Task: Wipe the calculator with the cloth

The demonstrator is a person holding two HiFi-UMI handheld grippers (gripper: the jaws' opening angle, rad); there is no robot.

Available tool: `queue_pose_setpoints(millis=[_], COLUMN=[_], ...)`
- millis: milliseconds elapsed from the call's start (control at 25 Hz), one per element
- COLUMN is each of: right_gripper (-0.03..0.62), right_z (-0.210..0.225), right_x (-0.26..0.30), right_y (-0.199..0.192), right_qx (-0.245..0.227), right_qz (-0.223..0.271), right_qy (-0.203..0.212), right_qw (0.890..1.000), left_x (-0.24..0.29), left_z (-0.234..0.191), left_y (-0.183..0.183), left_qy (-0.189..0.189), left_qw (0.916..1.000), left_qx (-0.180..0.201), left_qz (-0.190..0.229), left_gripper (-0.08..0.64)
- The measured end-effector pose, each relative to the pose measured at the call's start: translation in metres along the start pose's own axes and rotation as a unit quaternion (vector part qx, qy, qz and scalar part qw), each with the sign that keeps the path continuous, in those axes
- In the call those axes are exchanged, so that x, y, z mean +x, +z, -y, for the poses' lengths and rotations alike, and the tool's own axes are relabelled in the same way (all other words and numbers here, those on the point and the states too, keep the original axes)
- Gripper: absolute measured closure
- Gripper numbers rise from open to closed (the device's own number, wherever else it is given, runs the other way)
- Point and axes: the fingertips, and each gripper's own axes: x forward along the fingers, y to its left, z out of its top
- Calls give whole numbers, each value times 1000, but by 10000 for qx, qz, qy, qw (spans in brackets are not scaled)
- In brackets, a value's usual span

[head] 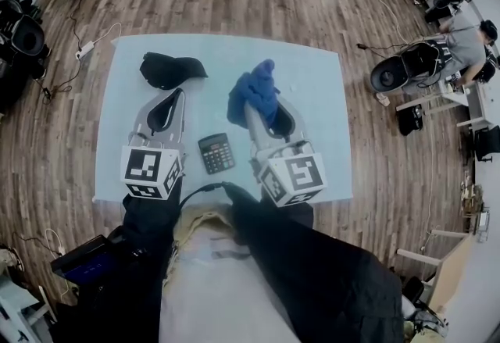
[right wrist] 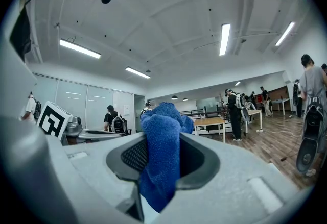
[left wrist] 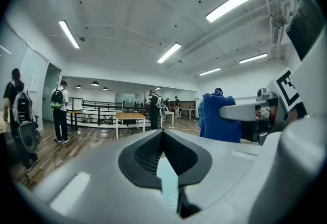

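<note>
A dark calculator (head: 216, 152) lies flat near the front edge of the pale blue table (head: 312, 83), between my two grippers. My right gripper (head: 251, 108) is shut on a blue cloth (head: 255, 90), which bunches up above the jaws and hangs over the table's middle. In the right gripper view the blue cloth (right wrist: 161, 162) fills the gap of the right gripper (right wrist: 162, 139). My left gripper (head: 179, 93) is shut with nothing in it, left of the calculator. In the left gripper view the left gripper (left wrist: 162, 133) has its jaws meeting at the tip, and the blue cloth (left wrist: 218, 118) shows at the right.
A black cloth-like object (head: 169, 68) lies on the table's back left. A black office chair (head: 406, 66) and desks stand off to the right. Cables and a power strip (head: 84, 47) lie on the wooden floor. People (left wrist: 60, 110) stand far off in the room.
</note>
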Motion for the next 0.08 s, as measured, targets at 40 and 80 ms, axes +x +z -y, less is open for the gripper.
queue_pose_setpoints(millis=[40,80], right_gripper=[462,462], right_z=[0,1], right_x=[1,2], right_y=[-1,-2], right_qx=[7,15], right_qz=[-10,-19], right_qy=[4,8], right_qw=[10000,10000], left_x=[0,1], left_z=[-1,-2], left_y=[-1,-2], left_qy=[13,26], left_qw=[10000,10000], left_qx=[-1,-1], left_qz=[-11,-22], left_gripper=[561,561])
